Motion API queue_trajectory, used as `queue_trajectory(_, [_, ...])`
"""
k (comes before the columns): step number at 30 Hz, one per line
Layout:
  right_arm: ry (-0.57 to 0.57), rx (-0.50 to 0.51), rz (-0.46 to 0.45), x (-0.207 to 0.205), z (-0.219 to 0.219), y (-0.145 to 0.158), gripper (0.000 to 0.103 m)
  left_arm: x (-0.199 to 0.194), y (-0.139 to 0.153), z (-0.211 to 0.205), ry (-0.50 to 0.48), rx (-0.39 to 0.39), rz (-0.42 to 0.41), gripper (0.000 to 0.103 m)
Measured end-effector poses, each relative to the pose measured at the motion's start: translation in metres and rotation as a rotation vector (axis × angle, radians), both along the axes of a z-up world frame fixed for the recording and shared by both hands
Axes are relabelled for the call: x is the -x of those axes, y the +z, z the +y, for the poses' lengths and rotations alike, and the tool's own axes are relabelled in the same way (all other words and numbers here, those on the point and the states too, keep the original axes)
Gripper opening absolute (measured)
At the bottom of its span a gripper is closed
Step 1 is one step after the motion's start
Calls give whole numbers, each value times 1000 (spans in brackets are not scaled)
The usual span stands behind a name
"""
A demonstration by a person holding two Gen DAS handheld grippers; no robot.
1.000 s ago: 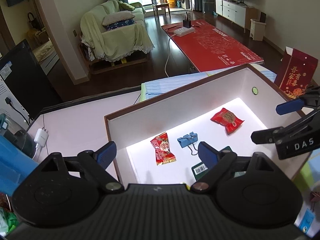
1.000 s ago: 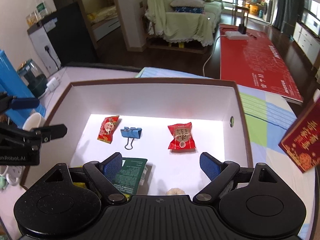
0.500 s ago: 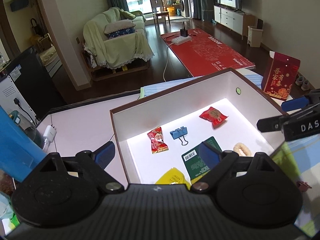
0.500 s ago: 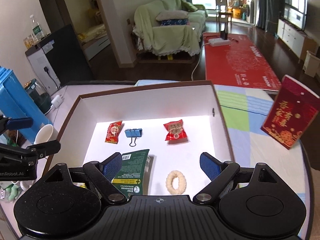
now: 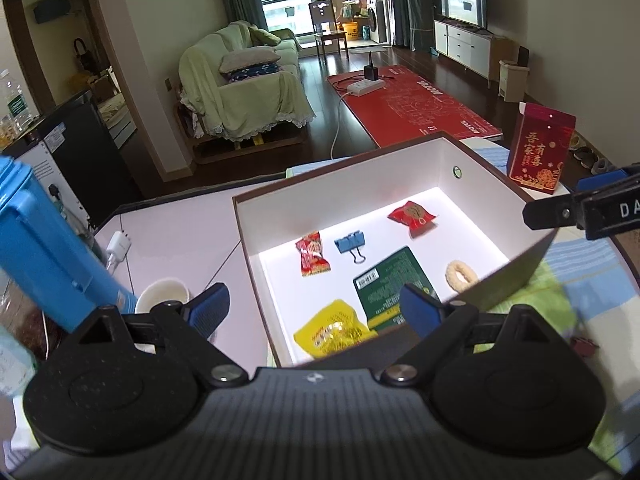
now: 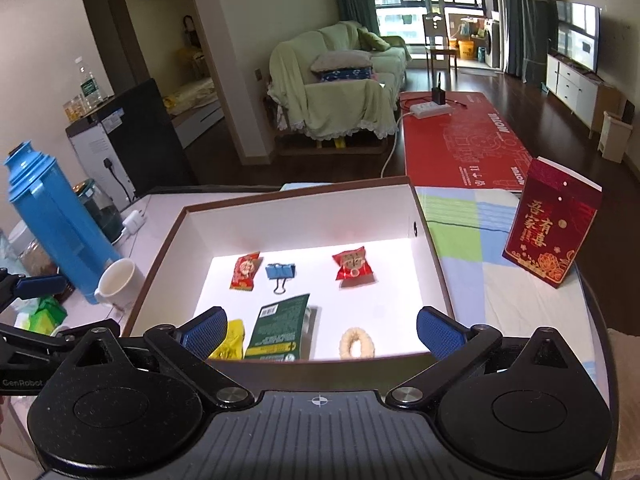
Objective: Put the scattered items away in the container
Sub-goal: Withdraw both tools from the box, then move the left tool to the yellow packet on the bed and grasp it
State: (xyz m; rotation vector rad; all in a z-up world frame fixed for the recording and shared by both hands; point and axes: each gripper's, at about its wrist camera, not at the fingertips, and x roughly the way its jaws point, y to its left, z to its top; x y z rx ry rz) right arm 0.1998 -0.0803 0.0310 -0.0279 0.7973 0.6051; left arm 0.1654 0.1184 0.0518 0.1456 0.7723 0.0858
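Both claws, left (image 5: 308, 306) and right (image 6: 320, 326), gape wide, empty, above the box (image 6: 296, 196); every visible item lies inside at 12 o'clock; green packet (image 6: 280, 326) runs 6-to-12, nearest my right.

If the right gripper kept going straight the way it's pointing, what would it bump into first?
Probably the near wall of the white box, which sits just ahead of the open right gripper. If it cleared that rim, the green packet comes next. Depth is hard to judge here.

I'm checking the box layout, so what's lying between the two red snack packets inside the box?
The blue binder clip lies between the long red packet and the squarer red packet, touching neither. The right wrist view shows it best.
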Motion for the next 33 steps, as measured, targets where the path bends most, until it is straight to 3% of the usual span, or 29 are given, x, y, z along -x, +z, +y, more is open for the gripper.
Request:
queue_trajectory(15, [79,9,-68,60,-14,19,103,74,2,-15,53,5,-9,91])
queue_trajectory(25, [95,2,-47,76,-44,11,103,106,-10,-38,73,9,13,91])
queue_trajectory(33, [63,-12,24,86,-84,-12,103,129,-39,-56,64,28,71,91])
